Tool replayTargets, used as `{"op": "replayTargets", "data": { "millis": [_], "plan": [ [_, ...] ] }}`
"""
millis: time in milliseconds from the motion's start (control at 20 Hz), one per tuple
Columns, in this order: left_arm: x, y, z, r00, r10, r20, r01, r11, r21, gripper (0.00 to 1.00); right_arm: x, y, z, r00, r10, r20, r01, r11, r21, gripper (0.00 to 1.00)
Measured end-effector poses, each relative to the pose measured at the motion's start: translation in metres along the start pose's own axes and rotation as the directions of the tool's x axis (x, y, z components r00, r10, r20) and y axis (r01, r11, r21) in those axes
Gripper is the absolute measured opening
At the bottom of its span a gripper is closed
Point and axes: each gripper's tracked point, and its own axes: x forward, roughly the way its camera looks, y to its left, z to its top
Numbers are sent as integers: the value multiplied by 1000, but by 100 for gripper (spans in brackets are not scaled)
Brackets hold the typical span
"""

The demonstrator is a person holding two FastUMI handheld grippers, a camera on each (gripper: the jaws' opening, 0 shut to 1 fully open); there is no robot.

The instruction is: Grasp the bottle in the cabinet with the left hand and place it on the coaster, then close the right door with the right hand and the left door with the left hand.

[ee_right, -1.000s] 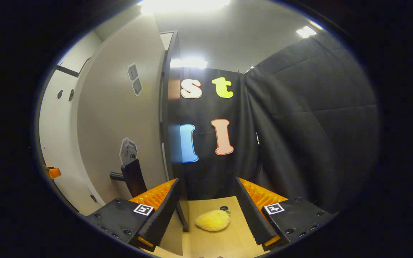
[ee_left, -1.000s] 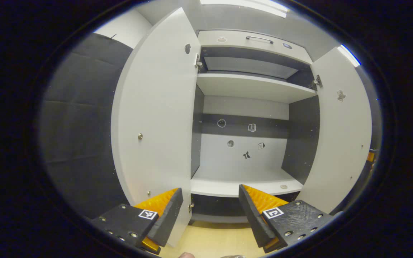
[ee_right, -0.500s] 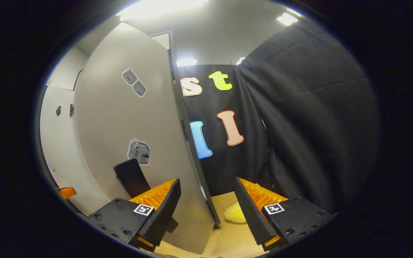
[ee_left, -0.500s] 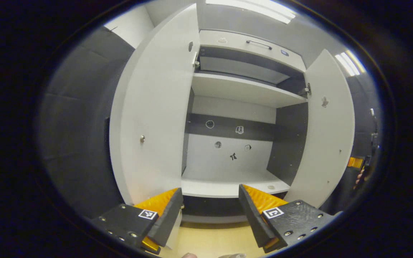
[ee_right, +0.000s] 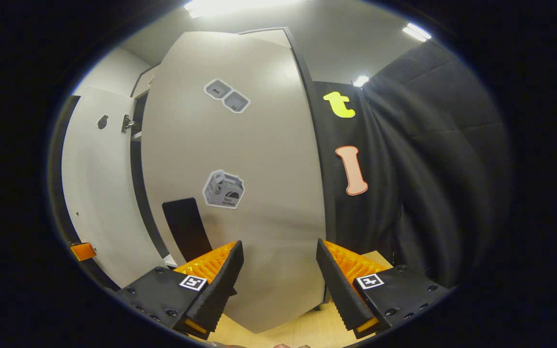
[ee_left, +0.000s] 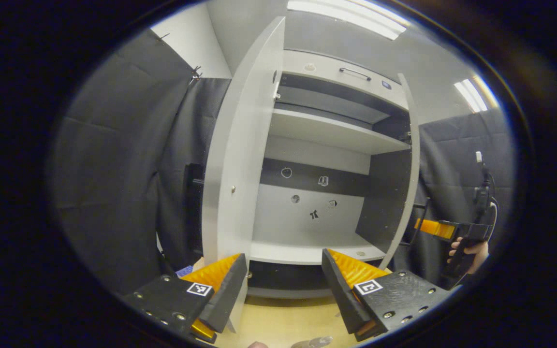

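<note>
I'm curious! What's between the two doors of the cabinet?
In the left gripper view, between the left door and right door: open cabinet shelves, holding no bottle.

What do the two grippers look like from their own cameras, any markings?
The left gripper and the right gripper look alike: two wedge-shaped fingers with ridged inner faces, each on a dark block studded with screws and bearing a small square black-and-white tag. In the left gripper view, a dark cable runs up from the right gripper's handle.

Right door (ee_right: pixel 264 212) has a carton-shaped sticker (ee_right: pixel 224 189), its print too small to make out. Coded square tag (ee_right: pixel 193 282) on right gripper (ee_right: pixel 278 282), same on left gripper (ee_left: pixel 283 285). No numbers legible.
</note>
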Motion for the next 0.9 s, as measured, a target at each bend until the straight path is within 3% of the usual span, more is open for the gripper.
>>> {"op": "replayTargets", "data": {
  "millis": [200, 400, 700, 750, 800, 850, 900],
  "plan": [
    [-20, 9, 13, 999, 4, 39, -5, 1000, 18, 90, 0, -3, -4, 1000, -27, -4, 27, 998, -48, 96],
    [-27, 24, 14, 999, 14, 43, -13, 1000, -16, 90, -4, 0, -1, 999, -36, 3, 36, 999, -6, 96],
    [-35, 96, 20, 995, 91, 49, -92, 996, 4, 91, -21, 6, -1, 998, -65, 14, 65, 998, -14, 96],
    [-34, 105, 21, 994, 98, 48, -97, 995, -5, 84, -29, 12, -4, 998, -65, 11, 65, 998, -14, 96],
    [-33, 113, 23, 994, 103, 49, -102, 995, -14, 84, -34, 16, -5, 998, -65, 8, 65, 998, -13, 96],
    [-32, 123, 24, 993, 108, 52, -107, 994, -21, 91, -36, 19, -6, 998, -67, 6, 67, 998, -12, 96],
    [-33, 133, 26, 992, 111, 57, -110, 994, -24, 88, -40, 23, -8, 998, -67, 5, 67, 998, -11, 96]
  ]
}}
